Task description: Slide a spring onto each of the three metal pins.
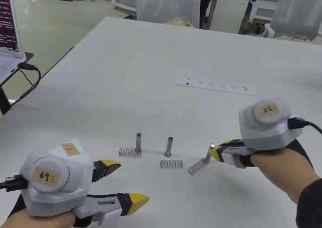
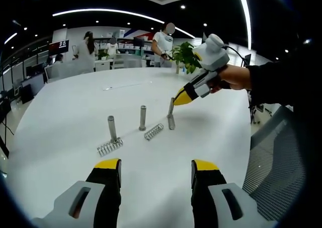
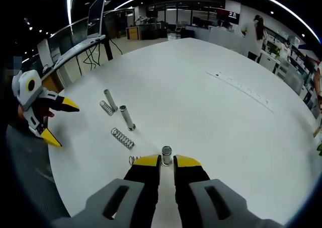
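Threading looks begun — our right gripper (image 3: 167,160) pinches a short grey metal pin (image 3: 166,151), a silver coil spring (image 1: 198,166) slanting from it to the white table (image 1: 151,87); our left gripper (image 2: 156,163), wide open and empty, should steady that coil next.

I see a white power strip (image 1: 216,86) lying flat on the white table (image 1: 126,62), a laptop (image 1: 6,16) off its left edge, and a mesh office chair (image 1: 168,4) beyond.

Three springs (image 1: 171,163) and — the third half-hidden, so probably — three metal pins (image 1: 169,146).
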Action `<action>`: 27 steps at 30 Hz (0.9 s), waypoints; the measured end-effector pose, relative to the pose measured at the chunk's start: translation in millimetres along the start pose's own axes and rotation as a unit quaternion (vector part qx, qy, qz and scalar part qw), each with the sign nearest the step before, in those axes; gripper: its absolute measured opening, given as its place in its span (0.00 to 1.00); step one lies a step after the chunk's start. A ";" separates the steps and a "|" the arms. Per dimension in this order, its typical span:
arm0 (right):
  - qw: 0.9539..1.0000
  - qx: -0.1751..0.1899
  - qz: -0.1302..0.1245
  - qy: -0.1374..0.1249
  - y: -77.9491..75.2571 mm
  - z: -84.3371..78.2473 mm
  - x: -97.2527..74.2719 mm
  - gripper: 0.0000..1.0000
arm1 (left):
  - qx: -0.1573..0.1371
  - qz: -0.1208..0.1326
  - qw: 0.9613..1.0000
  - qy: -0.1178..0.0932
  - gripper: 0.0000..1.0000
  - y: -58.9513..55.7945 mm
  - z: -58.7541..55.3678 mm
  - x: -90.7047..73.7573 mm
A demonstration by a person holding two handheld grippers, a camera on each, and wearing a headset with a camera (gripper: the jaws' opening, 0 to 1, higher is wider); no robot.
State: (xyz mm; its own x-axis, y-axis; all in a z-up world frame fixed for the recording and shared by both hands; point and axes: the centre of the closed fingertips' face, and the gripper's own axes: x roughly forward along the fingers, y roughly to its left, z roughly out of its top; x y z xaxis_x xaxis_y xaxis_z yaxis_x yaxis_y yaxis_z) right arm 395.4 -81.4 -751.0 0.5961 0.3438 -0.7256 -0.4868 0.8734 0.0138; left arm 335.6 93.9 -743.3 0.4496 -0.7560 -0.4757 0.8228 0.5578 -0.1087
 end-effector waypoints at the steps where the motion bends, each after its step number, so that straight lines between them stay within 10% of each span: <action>1: 1.000 0.000 -0.001 0.000 -0.2 -0.6 -0.4 0.09 | 0.000 0.000 1.000 0.000 0.51 0.0 -0.1 0.0; 27: 0.998 0.029 0.049 0.016 18.7 -25.9 17.3 0.16 | -0.001 -0.003 1.000 0.006 0.51 -0.7 -2.8 1.3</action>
State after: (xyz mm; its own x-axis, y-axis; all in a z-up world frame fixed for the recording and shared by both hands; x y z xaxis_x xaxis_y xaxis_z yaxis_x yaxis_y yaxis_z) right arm 380.1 -68.0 -781.1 0.5263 0.4179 -0.7406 -0.5034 0.8550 0.1247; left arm 334.6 93.5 -746.3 0.4400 -0.7556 -0.4853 0.8252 0.5533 -0.1133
